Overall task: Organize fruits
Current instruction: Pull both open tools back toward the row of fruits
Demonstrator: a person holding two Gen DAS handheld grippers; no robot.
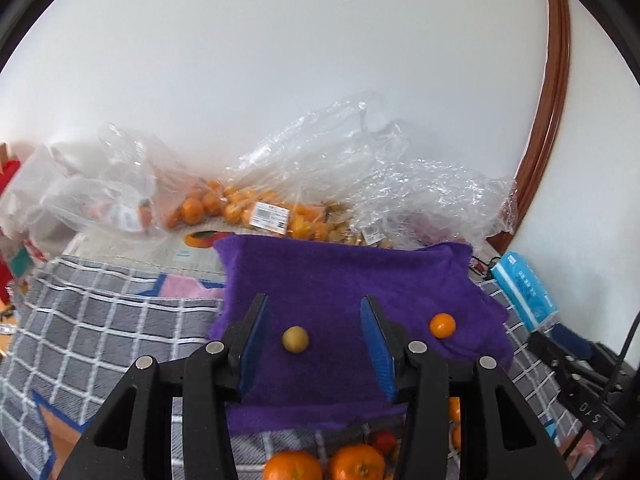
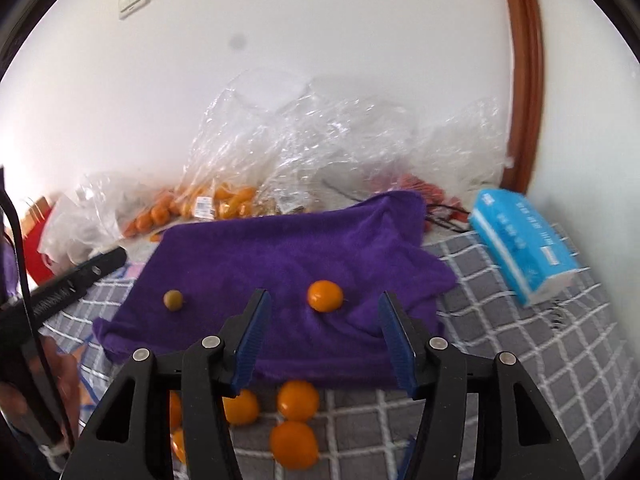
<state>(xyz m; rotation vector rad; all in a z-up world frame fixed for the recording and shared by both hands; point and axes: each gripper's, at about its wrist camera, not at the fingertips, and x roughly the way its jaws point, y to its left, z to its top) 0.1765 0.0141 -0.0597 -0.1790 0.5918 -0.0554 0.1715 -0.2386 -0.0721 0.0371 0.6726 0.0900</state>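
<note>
Purple towel (image 1: 340, 276) holds a small orange fruit (image 2: 325, 295) and an olive-coloured fruit (image 1: 295, 340)

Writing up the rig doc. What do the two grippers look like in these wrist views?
Both match: the left gripper and right gripper are black plastic linkages with wide triangular cut-outs and round silver pivot pins. Each finger is a flat black plate faced with a ribbed blue pad. In the right view the left unit shows as a black body with white lettering and a black cable. No sleeves are visible.
</note>
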